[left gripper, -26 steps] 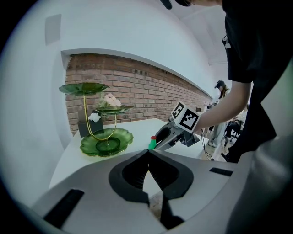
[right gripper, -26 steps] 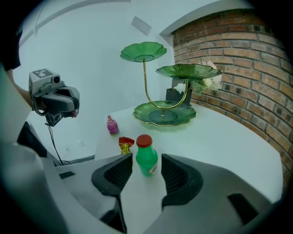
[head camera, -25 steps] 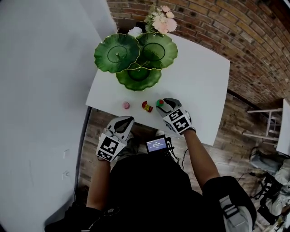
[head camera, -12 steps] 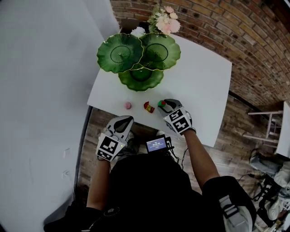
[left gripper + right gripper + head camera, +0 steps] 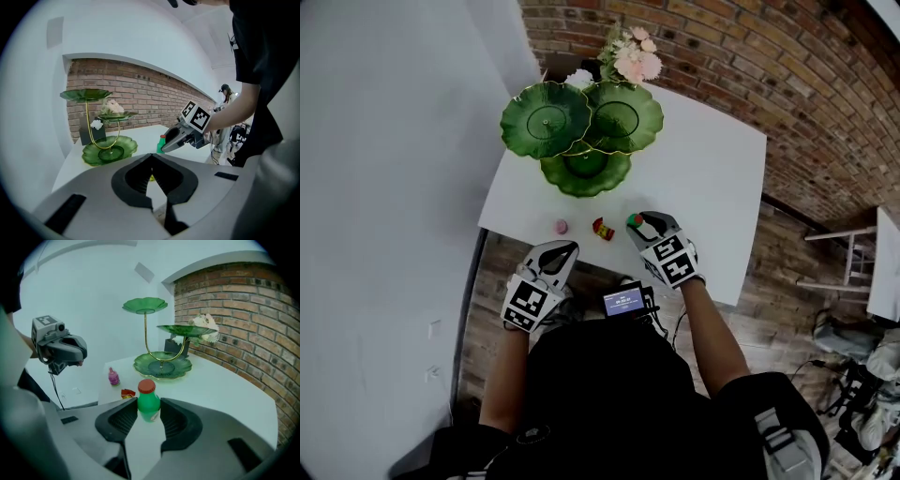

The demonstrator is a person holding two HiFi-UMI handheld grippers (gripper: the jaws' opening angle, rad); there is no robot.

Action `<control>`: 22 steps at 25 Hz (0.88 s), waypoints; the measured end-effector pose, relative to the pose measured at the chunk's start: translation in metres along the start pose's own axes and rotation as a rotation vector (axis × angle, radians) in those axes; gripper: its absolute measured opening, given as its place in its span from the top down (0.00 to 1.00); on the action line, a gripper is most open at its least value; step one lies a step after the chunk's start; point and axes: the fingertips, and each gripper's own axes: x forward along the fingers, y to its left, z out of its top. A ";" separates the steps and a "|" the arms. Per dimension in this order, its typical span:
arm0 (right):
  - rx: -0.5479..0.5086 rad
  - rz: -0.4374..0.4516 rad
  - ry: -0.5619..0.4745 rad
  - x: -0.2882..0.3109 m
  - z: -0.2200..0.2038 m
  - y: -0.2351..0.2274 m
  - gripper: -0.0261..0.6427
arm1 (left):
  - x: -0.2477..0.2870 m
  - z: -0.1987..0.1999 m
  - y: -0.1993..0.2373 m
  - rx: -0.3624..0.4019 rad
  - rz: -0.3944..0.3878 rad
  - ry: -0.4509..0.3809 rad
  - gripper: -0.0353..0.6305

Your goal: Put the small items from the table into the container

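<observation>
1. R gripper [image 5: 640,223]: jaws closing on small green plastic bottle w/ red cap [image 5: 149,405], pads at both its sides, by white tabletop's [image 5: 712,178] near edge.
2. L gripper [image 5: 564,249]: jaws together, empty, just off near edge.
3. Red-yellow packet [image 5: 603,228] and small pink bottle [image 5: 561,226] sit along near edge, toward left edge.
4. Green three-tier leaf-dish stand [image 5: 581,173]: far-left corner.

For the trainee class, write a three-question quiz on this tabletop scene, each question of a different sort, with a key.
1. What stands between the jaws of the right claw? A nothing; B a green bottle; C a pink bottle.
2. True or false: the left claw is shut with nothing in it.
3. How many tiers does the green stand have?
Key: 1 B, and the jaws are closing on it. 2 True. 3 Three.
</observation>
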 end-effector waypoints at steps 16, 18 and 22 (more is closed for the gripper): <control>0.033 0.001 -0.038 -0.039 0.002 0.013 0.72 | 0.015 0.016 -0.010 0.030 -0.051 -0.048 0.93; 0.028 0.001 -0.039 -0.039 0.004 0.012 0.72 | 0.014 0.016 -0.009 0.025 -0.046 -0.050 0.93; 0.022 0.006 -0.042 -0.038 0.007 0.012 0.72 | 0.012 0.015 -0.007 0.019 -0.040 -0.049 0.93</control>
